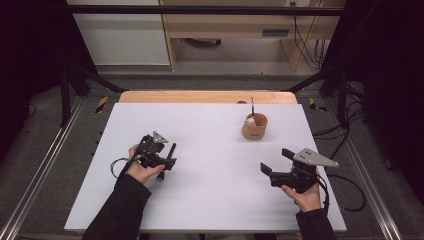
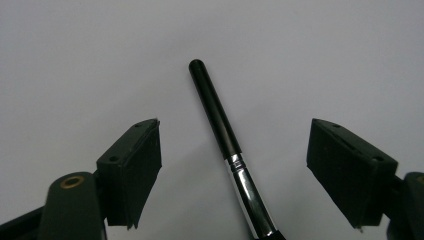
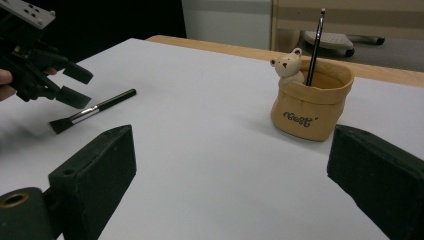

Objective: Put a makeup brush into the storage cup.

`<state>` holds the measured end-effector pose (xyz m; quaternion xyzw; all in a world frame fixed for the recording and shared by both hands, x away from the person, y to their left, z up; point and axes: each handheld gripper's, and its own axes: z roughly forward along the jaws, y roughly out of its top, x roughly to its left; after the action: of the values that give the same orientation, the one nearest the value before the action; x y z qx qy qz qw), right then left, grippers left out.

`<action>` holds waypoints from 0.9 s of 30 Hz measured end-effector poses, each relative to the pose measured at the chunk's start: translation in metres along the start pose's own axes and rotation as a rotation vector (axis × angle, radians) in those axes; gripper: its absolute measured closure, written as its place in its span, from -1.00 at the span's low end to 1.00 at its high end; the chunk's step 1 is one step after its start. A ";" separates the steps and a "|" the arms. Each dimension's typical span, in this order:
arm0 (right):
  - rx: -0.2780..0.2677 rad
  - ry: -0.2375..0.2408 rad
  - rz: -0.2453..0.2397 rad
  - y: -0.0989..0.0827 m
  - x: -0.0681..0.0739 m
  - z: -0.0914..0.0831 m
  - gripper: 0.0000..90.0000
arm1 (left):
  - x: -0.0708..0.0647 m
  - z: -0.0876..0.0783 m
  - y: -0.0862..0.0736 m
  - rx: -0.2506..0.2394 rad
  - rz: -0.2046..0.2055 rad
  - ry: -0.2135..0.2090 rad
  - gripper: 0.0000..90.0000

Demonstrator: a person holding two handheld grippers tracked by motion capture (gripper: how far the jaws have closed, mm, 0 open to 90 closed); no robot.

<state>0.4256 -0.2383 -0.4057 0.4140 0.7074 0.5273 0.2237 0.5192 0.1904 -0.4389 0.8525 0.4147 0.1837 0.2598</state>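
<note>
White sheeting covers your worktop (image 1: 210,190), with a strip of bare wood showing along its far edge and dark frame rails to either side. Your left gripper (image 1: 167,159) hangs low over the left half of the sheet, held in your left hand (image 1: 142,170), and it points down at a black-handled brush (image 2: 225,150) lying flat on the worktop. In the left gripper view the brush runs between your two jaws, its rounded handle end pointing away and its silver ferrule nearer the camera; the jaws stand wide on either side of it, and neither pad touches it. In the right gripper view the same brush lies at the left with its dark bristles toward the near side, just under your left gripper. Your right gripper (image 1: 267,170) sits over the near right part of the worktop in your right hand (image 1: 306,195), its jaws spread wide with nothing between them. Well apart from both grippers, on the far right of the sheet, stands a tan pouch-shaped holder (image 3: 311,102) with a small bear figure (image 3: 288,65) at its rim and a thin dark brush (image 3: 315,47) standing upright inside it.
</note>
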 end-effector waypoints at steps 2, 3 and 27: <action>-0.001 0.001 0.000 0.000 0.000 0.000 -0.87 | 0.001 0.003 -0.001 0.013 -0.007 -0.006 -0.43; 0.000 -0.002 0.000 0.000 0.000 0.000 -0.87 | 0.001 0.005 -0.001 0.023 -0.009 -0.008 -0.41; 0.008 0.005 -0.003 -0.001 0.001 0.002 -0.86 | 0.002 0.018 -0.005 0.115 -0.069 -0.052 0.38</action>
<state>0.4260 -0.2366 -0.4069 0.4126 0.7105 0.5254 0.2212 0.5269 0.1894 -0.4560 0.8557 0.4469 0.1283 0.2274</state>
